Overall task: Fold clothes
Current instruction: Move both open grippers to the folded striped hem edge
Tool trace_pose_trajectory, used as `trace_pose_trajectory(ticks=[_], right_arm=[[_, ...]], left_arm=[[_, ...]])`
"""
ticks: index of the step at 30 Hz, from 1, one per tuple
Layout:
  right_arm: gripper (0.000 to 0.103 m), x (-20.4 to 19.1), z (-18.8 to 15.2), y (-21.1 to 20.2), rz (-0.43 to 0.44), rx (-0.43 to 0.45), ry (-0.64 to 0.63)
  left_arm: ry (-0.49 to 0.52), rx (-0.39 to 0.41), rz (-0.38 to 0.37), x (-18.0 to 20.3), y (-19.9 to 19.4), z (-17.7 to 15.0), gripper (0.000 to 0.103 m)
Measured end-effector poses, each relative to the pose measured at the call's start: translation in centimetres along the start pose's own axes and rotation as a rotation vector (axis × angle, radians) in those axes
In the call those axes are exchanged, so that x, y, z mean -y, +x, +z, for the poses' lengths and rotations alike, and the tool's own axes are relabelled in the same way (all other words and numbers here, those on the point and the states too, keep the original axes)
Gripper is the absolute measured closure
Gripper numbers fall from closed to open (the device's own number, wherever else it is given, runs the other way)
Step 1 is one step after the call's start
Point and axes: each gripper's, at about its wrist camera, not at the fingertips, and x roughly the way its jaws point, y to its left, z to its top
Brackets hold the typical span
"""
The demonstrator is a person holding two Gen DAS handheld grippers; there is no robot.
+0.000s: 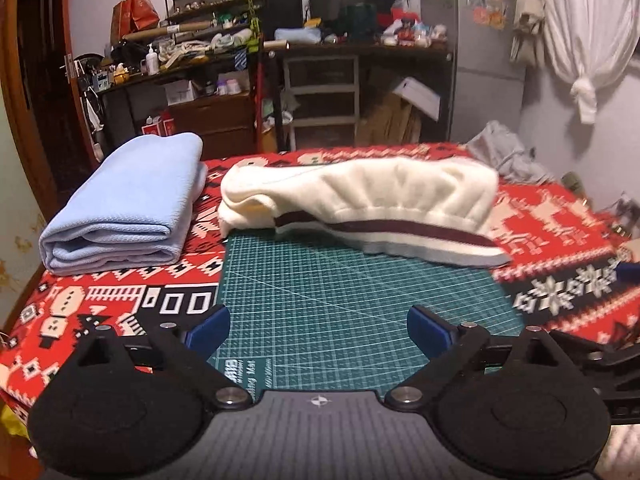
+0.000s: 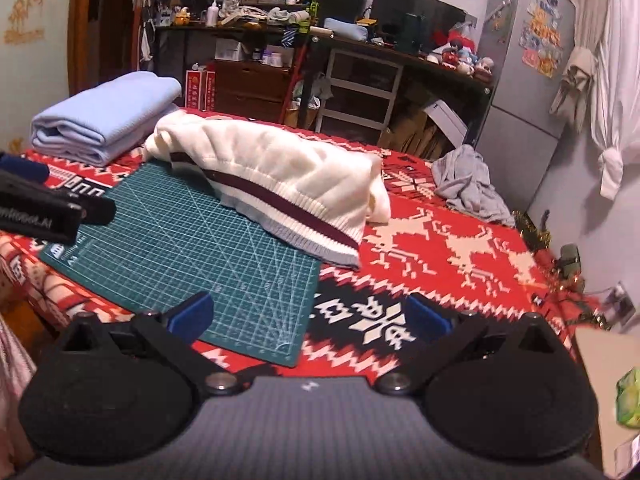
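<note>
Left wrist view: left gripper (image 1: 318, 326), blue-padded jaws spread wide and holding nothing, over bare green cutting mat (image 1: 320, 280); beyond it a cream sweater (image 1: 360, 196) with a maroon-striped hem, folded across the mat's far edge, and a folded light-blue garment (image 1: 128, 204) to its left on the red patterned cloth (image 1: 560, 232). Right wrist view: right gripper (image 2: 308, 318), jaws likewise wide and empty, above the mat's (image 2: 180, 240) near corner and the cloth (image 2: 440, 248); sweater (image 2: 280, 168) beyond, untouched, grey garment (image 2: 468, 184) crumpled far right.

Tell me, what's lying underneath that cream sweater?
The cream sweater lies partly on a green cutting mat and partly on the red patterned cloth. Anything beneath its middle is covered.
</note>
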Motion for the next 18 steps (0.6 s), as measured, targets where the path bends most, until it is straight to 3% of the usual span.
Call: trace_pose_trajectory(ticks=[4, 9, 11, 18], right_arm=[[0.0, 1.6, 0.9, 1.0, 0.024, 0.005, 0.022], [0.0, 3.9, 2.3, 3.4, -0.026, -0.04, 0.076], [0.0, 5.0, 3.0, 4.9, -0.004, -0.088, 0.098], [0.0, 8.8, 4.0, 8.1, 0.004, -0.027, 0.255]], left_arm=[[0.03, 0.031, 0.004, -0.7, 1.4, 1.0, 0.007], [-0.04, -0.05, -0.062, -2.8, 4.0, 3.2, 0.007], [-0.049, -0.056, -0.079, -3.4, 5.0, 3.9, 0.007], [-0.005, -0.041, -0.086, -5.0, 8.4, 4.8, 0.012]])
